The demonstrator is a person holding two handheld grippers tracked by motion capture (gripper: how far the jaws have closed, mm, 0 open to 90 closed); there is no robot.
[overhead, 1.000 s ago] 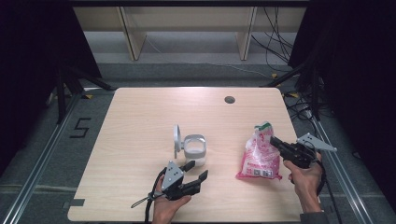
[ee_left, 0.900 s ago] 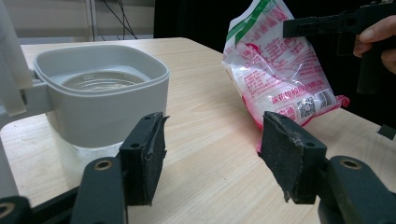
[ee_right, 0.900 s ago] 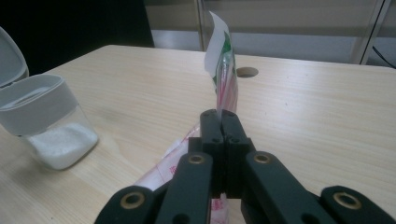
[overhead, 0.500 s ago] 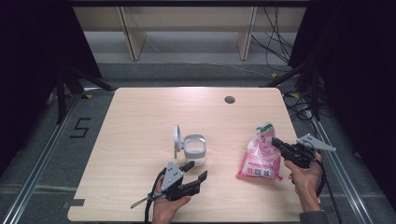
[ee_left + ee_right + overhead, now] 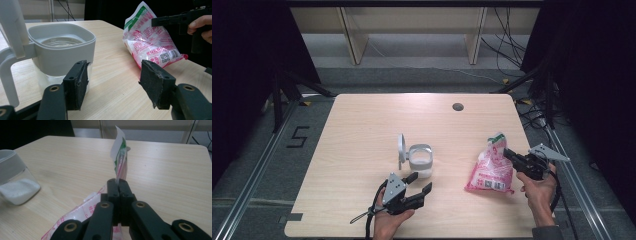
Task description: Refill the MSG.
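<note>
1. My right gripper (image 5: 508, 153) has its jaws pressed together on the top edge of the pink and white bag (image 5: 490, 170); in the right gripper view the gripper (image 5: 119, 183) pinches the film just below the bag's green and white corner (image 5: 120, 157), which stands upright above the jaws.
2. The bag's lower end rests on the table (image 5: 362, 130) at the near right, with its top lifted toward my right hand (image 5: 538, 190).
3. My left gripper (image 5: 419, 183) sits at the near middle of the table with its jaws spread and nothing between them.
4. In the left gripper view, the gripper (image 5: 113, 80) points at the white-rimmed clear container (image 5: 61, 52), which is just beyond its left jaw, and the bag (image 5: 150, 42) lies farther right.
5. The container (image 5: 419, 159) stands left of the bag and well apart from it, its hinged lid (image 5: 401, 148) raised upright on its left side.
6. White powder (image 5: 17, 190) lies in the bottom of the container.
</note>
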